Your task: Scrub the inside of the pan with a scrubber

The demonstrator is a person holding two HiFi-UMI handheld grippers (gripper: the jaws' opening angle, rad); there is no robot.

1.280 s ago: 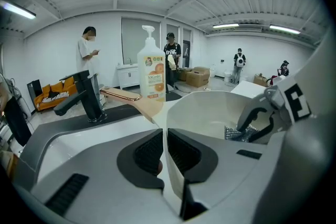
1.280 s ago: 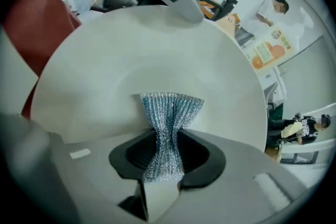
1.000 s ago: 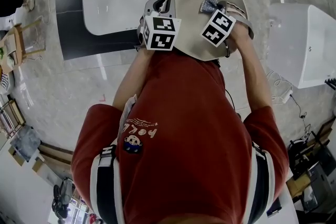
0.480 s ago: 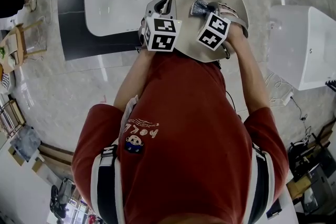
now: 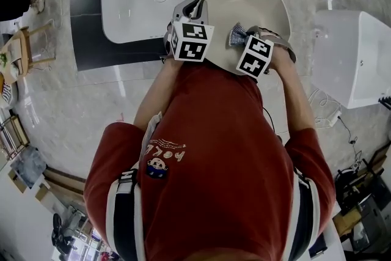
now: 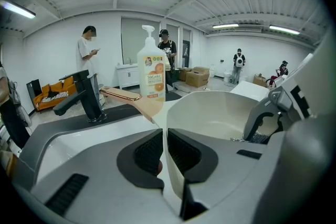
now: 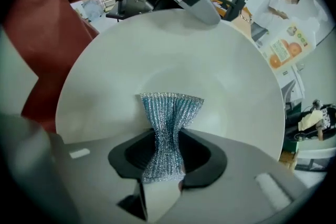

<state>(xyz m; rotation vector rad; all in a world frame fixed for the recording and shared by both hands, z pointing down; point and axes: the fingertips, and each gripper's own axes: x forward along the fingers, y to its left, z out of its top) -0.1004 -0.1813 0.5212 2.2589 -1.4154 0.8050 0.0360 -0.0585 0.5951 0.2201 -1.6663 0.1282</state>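
As my right gripper (image 5: 245,40), clamped on the scrubber (image 7: 169,113), sweeps back across the pan (image 5: 244,0), my left gripper (image 6: 164,152) pinches its rim: scrubbing underway

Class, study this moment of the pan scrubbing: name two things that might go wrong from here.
1. The left gripper clamps only the thin rim of the pan, so scrubbing pressure might twist it loose.
2. The right gripper pinches the scrubber by a narrow waist; it might slide out, letting the gripper scrape the pan's pale inside.

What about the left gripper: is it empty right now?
No, the left gripper is clamped on the rim of the pan.
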